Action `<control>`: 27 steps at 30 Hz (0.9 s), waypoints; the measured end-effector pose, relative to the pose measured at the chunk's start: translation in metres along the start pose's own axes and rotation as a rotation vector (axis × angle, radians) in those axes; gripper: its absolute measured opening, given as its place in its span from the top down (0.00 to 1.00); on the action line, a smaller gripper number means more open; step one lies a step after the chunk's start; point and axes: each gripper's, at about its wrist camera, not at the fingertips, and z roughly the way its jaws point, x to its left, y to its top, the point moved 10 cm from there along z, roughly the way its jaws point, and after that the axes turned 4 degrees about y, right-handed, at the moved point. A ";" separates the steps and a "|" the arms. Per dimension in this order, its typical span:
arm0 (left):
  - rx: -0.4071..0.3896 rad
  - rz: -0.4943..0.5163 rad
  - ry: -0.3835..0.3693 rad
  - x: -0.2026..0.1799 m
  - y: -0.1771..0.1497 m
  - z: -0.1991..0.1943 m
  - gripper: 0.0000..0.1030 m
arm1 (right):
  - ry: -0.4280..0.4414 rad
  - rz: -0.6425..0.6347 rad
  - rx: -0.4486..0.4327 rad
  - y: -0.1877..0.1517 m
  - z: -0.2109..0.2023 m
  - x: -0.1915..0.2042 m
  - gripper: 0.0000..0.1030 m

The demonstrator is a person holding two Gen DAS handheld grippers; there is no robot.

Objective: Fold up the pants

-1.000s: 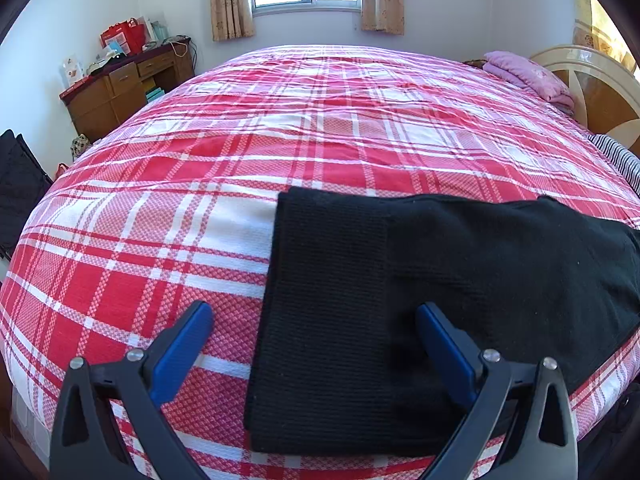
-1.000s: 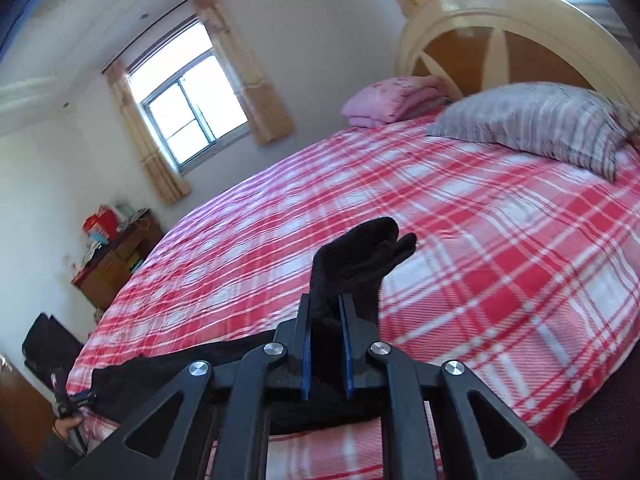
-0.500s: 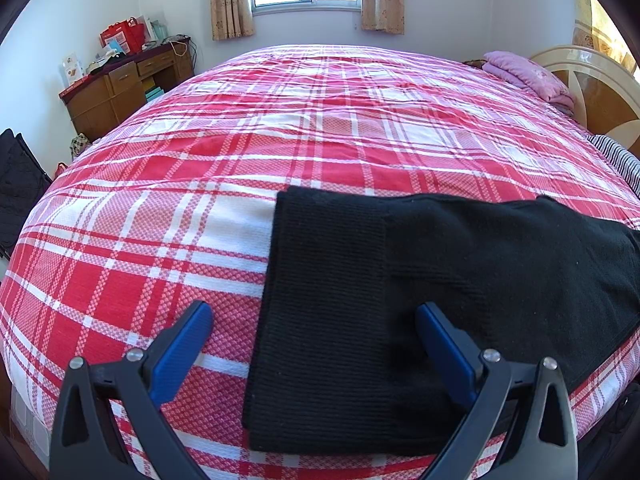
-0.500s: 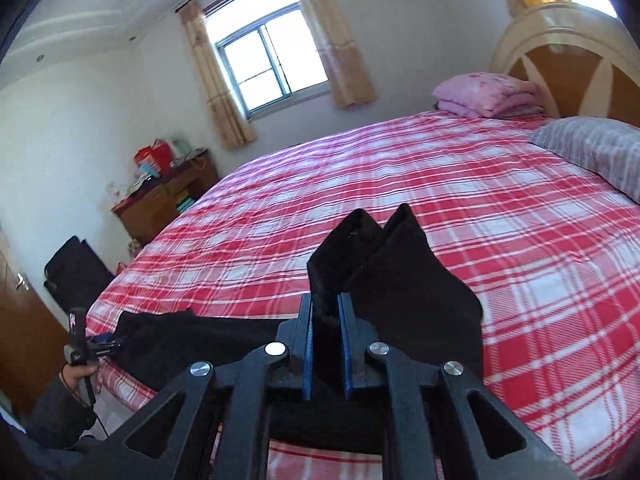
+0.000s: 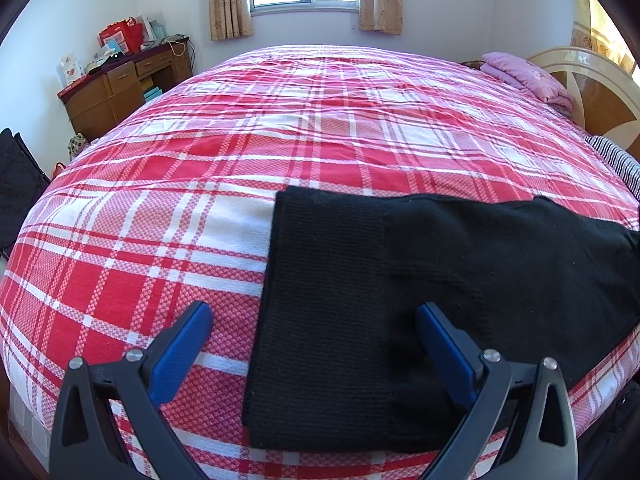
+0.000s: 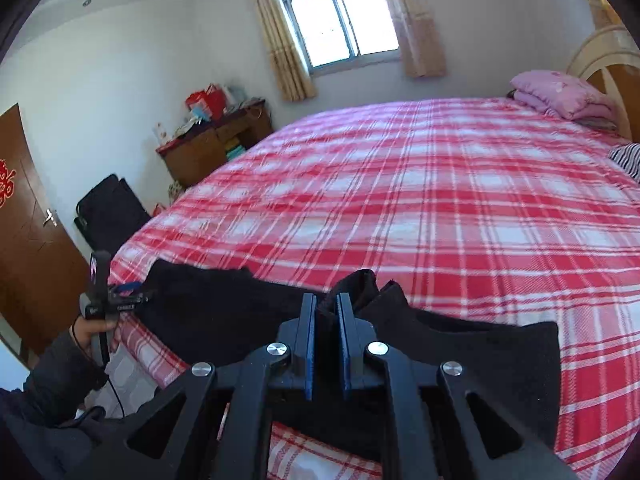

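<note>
Pants (image 5: 440, 280) lie on a big bed (image 5: 320, 128) with a red and white checked cover. They are black and stretch along the near edge of the bed. Their wide ribbed band is at the left end in the left wrist view.

The left gripper (image 5: 314, 320) hangs over that end with its two blue fingers (image 5: 184, 340) far apart. Nothing is pinched between them. One finger is above the checked cover and the other is above the black cloth. In the right wrist view this same tool shows at the far left, in a person's hand (image 6: 90, 330) with a dark sleeve.

The right gripper (image 6: 326, 320) is squeezed almost closed. A bunch of the black cloth sticks up between its blue pads (image 6: 308, 344), so it has hold of the pants. The held part is lifted a little off the bed, while the cloth beside it lies flat.

A pink folded blanket (image 6: 560, 94) sits by the headboard (image 5: 600, 92). A brown desk (image 5: 116, 88) stands against the wall near the window (image 6: 340, 20).
</note>
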 end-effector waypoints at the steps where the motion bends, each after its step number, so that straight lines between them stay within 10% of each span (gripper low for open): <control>1: 0.000 -0.002 -0.002 0.000 0.001 0.000 0.00 | 0.008 -0.005 0.042 -0.009 0.008 0.001 0.90; 4: 0.001 -0.013 -0.003 -0.002 0.002 -0.002 0.00 | 0.034 -0.025 0.142 -0.039 0.027 0.003 0.80; 7: -0.015 -0.006 -0.009 -0.008 0.007 -0.010 0.00 | 0.057 -0.073 0.175 -0.059 0.025 0.010 0.37; 17: -0.110 0.105 -0.092 -0.070 0.030 -0.054 0.00 | -0.063 0.046 0.118 -0.054 -0.011 -0.038 0.46; 25: -0.074 0.199 -0.165 -0.122 0.014 -0.057 0.00 | -0.080 -0.001 0.279 -0.075 0.054 -0.014 0.53; 27: -0.063 0.202 -0.218 -0.137 0.010 -0.061 0.00 | -0.129 -0.024 0.314 -0.084 0.066 -0.016 0.72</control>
